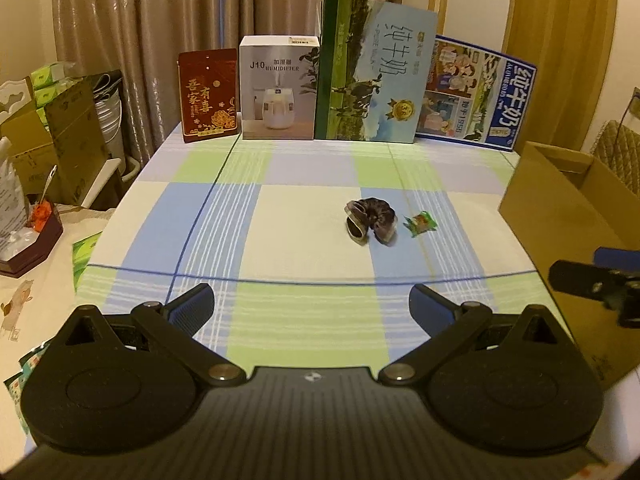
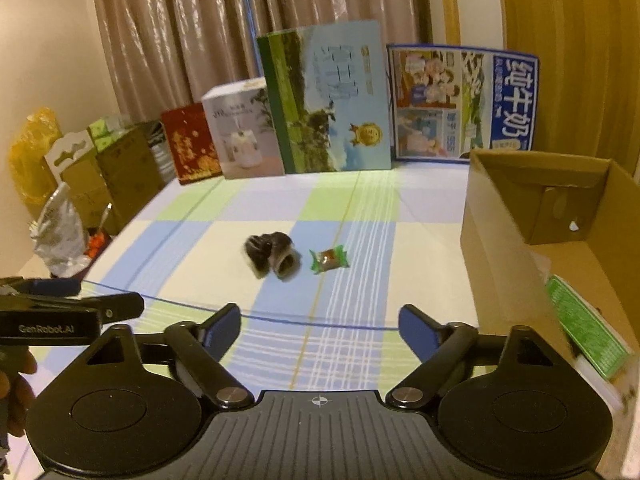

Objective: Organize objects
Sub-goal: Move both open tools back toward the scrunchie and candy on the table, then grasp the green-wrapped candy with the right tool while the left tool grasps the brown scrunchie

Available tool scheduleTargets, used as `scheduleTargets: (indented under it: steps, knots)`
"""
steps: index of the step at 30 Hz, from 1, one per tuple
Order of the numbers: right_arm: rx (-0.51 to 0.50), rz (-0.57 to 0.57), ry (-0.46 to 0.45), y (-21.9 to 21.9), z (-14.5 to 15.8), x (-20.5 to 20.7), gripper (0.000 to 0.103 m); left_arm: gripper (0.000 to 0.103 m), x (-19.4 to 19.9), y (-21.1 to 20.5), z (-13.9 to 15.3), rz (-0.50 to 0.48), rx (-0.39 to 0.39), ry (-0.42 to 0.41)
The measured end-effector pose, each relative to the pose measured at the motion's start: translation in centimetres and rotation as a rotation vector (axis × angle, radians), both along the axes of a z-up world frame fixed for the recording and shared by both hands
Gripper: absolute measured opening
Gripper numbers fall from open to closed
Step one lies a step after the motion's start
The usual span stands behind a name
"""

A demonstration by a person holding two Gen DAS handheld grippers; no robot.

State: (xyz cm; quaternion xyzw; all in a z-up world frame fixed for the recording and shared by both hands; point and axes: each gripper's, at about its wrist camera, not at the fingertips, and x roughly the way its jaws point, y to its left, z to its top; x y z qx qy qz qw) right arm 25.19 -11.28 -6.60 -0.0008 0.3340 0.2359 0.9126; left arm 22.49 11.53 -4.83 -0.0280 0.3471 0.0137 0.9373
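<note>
On the far left, off the tabletop (image 1: pixel 304 208), brown boxes (image 1: pixel 68 136) sit in a pile by the curtain (image 1: pixel 160 20); the tabletop wears a cloth of blue, green and cream squares. Along its back edge four boxes stand in a row: a red box (image 1: pixel 209 95), then a white humidifier box (image 1: pixel 279 87), then a tall green milk box (image 1: pixel 370 74), then a blue milk box (image 1: pixel 476 98) that leans back. The left hand-held gripper (image 1: pixel 312 306) hangs low over the near edge with its jaws spread wide and nothing between them. Near the middle of the cloth lies a dark scrunchie (image 1: pixel 371 221); just to its right lies a small candy in a green wrapper (image 1: pixel 420 225), close by but not touching. The right hand-held gripper (image 2: pixel 320 326) also hangs over the near edge, jaws apart and holding nothing. On the right edge stands an open cardboard box (image 2: pixel 508 216); a green packet (image 2: pixel 588 332) lies inside it.
</note>
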Motion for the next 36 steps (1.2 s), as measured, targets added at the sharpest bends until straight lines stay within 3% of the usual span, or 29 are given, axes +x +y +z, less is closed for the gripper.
scheduleTargets:
  steps: [16,31,36]
  knots:
    - [-0.045,0.043,0.023,3.4,-5.9,9.7,0.061,0.102,10.5,-1.2,-4.1,-0.037,-0.006,-0.005]
    - [-0.094,0.112,-0.030,6.0,-10.1,14.2,0.048,0.102,13.6,0.4,-5.8,-0.043,-0.031,0.001]
    - [-0.091,0.128,-0.046,6.1,-10.3,14.4,0.030,0.102,13.9,0.3,-6.3,-0.059,-0.035,0.005]
